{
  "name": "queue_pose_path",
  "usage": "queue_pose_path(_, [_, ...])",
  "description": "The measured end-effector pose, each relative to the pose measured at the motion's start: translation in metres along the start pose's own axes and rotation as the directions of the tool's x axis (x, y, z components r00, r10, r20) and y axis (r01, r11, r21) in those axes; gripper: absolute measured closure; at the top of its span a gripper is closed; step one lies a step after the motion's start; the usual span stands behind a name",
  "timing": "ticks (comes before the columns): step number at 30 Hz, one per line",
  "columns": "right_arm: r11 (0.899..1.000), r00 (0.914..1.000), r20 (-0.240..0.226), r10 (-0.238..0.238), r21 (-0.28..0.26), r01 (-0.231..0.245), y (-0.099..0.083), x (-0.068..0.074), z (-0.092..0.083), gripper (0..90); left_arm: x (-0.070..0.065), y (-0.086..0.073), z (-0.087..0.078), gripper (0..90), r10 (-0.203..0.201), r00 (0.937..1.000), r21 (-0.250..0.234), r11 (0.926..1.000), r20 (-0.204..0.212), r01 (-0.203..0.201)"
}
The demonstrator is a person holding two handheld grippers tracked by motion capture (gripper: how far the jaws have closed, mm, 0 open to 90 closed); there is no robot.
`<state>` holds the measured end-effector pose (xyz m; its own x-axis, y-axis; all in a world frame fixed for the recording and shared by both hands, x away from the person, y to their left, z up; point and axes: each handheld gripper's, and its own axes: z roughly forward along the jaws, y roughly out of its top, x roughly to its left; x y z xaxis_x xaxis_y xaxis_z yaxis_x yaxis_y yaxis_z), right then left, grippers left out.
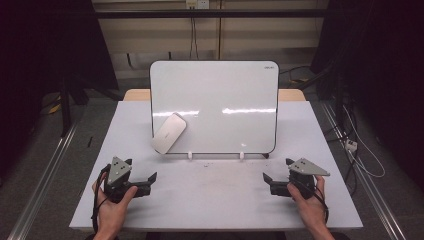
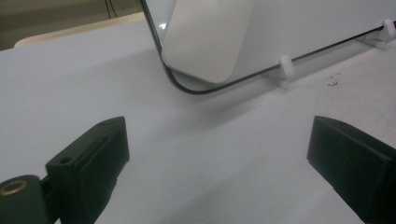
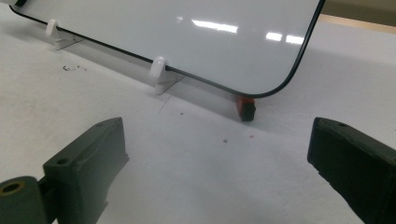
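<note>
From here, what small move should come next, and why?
Probably ease the left tool forward toward the white eraser on the whiteboard. Both tools are open and empty on the table, and the eraser sits at the board's lower left corner, nearest the left tool.

**White table with a propped whiteboard**

The table (image 1: 215, 200) has a pale, matte top with a few dark specks near its middle. A whiteboard (image 1: 220, 100) stands tilted on it toward the far edge, resting on two small white clips (image 1: 190, 155). A small red and black block (image 3: 245, 107) sits under the board's right corner. Both grippers rest on the near part of the top.
</note>
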<state>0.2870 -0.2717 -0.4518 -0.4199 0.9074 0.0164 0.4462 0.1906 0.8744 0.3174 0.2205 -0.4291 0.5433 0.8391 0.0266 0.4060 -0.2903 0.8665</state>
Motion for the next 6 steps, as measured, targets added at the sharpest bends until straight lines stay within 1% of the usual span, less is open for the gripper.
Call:
queue_pose_path(3, [1.000,1.0000,0.001,0.005,0.003,-0.005,-0.0003,-0.0008,-0.0001,4.4,0.0018,-0.0002,-0.0019,5.6,-0.004,1.0000,-0.008,1.0000,-0.004,0.004])
queue_pose_path(6, [1.000,0.9999,0.006,0.009,0.003,-0.009,-0.0002,-0.0023,0.0000,4.5,0.0047,0.0001,-0.0003,5.4,-0.032,0.9994,-0.002,0.9995,0.008,0.033])
